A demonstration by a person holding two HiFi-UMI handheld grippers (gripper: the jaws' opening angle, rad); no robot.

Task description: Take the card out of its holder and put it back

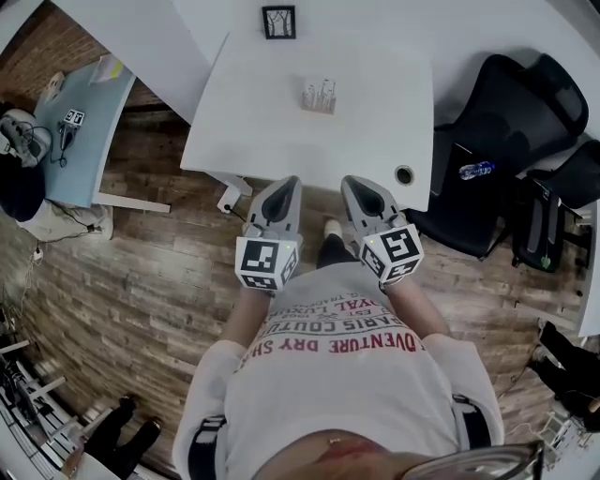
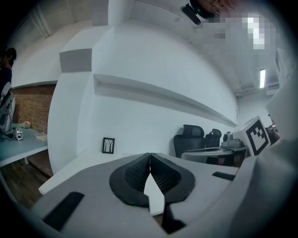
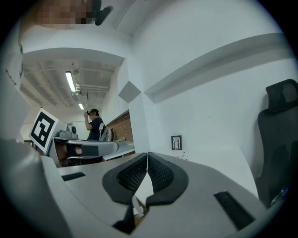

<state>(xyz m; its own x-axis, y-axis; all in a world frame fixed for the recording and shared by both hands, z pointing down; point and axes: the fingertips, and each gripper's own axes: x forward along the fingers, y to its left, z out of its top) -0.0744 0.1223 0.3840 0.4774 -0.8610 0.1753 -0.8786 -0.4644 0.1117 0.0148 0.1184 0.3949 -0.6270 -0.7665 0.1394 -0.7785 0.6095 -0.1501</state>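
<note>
With the left gripper (image 1: 288,183) and right gripper (image 1: 355,184) both closed and empty, the card (image 1: 320,92) stands in its holder (image 1: 317,108) at 12 o'clock on the table (image 1: 375,141), probably light and thin, best pinched by its top edge.

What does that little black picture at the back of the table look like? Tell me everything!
The picture frame is small, nearly square, with a thin black border. Inside is a white picture with dark, bare tree shapes. It stands upright at the far end of the white table, close to the white wall, facing the person. Only the table touches it. The card holder stands apart, nearer the person.
</note>
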